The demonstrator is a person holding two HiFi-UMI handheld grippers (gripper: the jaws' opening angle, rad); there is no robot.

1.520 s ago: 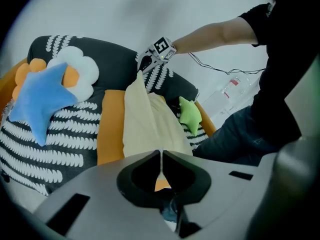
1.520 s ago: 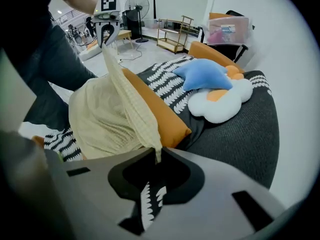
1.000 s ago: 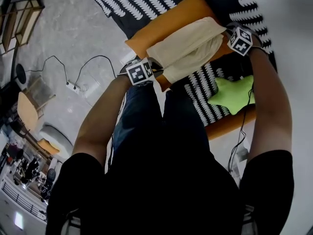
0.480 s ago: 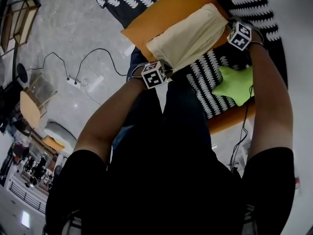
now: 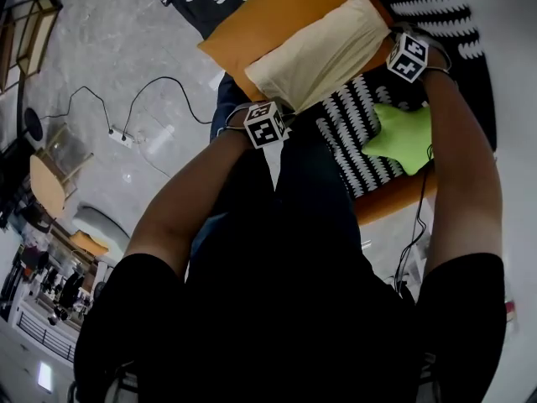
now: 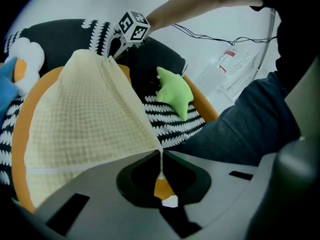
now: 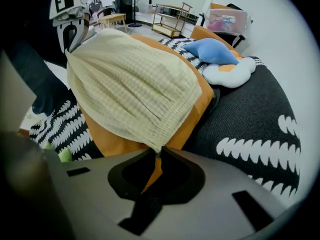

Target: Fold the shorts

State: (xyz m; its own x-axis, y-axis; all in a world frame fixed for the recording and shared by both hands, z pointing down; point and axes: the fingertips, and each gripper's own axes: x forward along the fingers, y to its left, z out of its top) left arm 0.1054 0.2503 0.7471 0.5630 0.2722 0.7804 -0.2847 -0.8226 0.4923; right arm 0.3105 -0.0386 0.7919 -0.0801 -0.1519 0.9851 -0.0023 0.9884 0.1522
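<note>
The pale yellow checked shorts point(image 5: 319, 53) lie folded over an orange cushion point(image 5: 252, 28) on the black-and-white patterned sofa. My left gripper point(image 6: 159, 151) is shut on one corner of the shorts point(image 6: 85, 114), at the near left end in the head view point(image 5: 270, 112). My right gripper point(image 7: 159, 151) is shut on the elastic waistband edge of the shorts point(image 7: 125, 84), at the far right end in the head view point(image 5: 394, 44). The cloth stretches between the two grippers.
A green star-shaped plush point(image 5: 403, 137) lies on the sofa right of the shorts. A blue plush point(image 7: 212, 50) and a white cushion point(image 7: 227, 74) sit further along. A power strip with cables point(image 5: 126, 137) lies on the grey floor. The person's legs point(image 5: 294, 200) stand close to the sofa.
Both grippers have sunk with the shorts, laying the cloth flatter onto the orange cushion. The left gripper has shifted right, towards the cushion's near edge.
</note>
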